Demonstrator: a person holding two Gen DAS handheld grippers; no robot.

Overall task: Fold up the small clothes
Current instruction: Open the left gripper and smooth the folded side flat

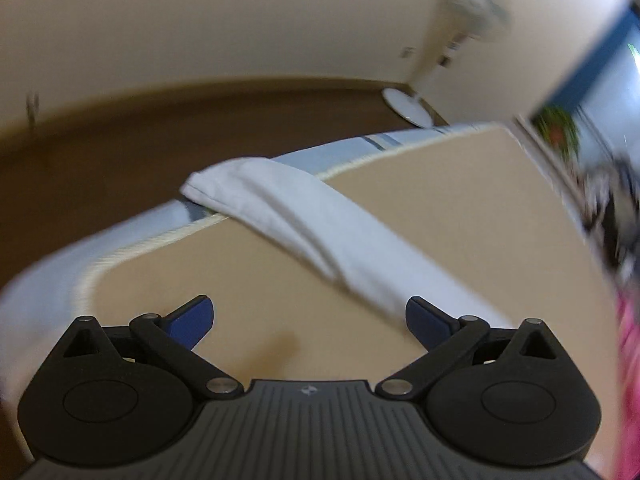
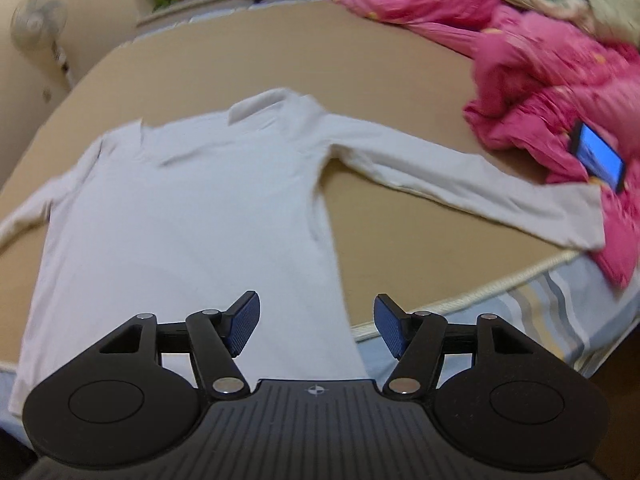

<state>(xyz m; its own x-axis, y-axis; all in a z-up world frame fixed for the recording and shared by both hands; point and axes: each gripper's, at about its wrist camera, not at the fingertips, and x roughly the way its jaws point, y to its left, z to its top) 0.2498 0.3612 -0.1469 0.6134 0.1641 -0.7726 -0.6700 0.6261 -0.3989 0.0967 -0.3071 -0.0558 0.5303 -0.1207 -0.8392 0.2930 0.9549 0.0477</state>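
My left wrist cam sits low over the tan mattress top, facing its far edge, the floor and a pedestal fan; one white shirt sleeve runs close. My right wrist cam looks from the near edge across the whole shirt toward the pink quilt. Both views share the shirt, mattress top and fan.

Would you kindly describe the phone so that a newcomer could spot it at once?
Start at the tan bed surface where the white long-sleeved shirt lies spread flat. Follow the shirt's outstretched sleeve to the heap of pink bedding on the right. The phone is propped in its folds: a dark slab with a glowing blue screen, the only hard thing there.
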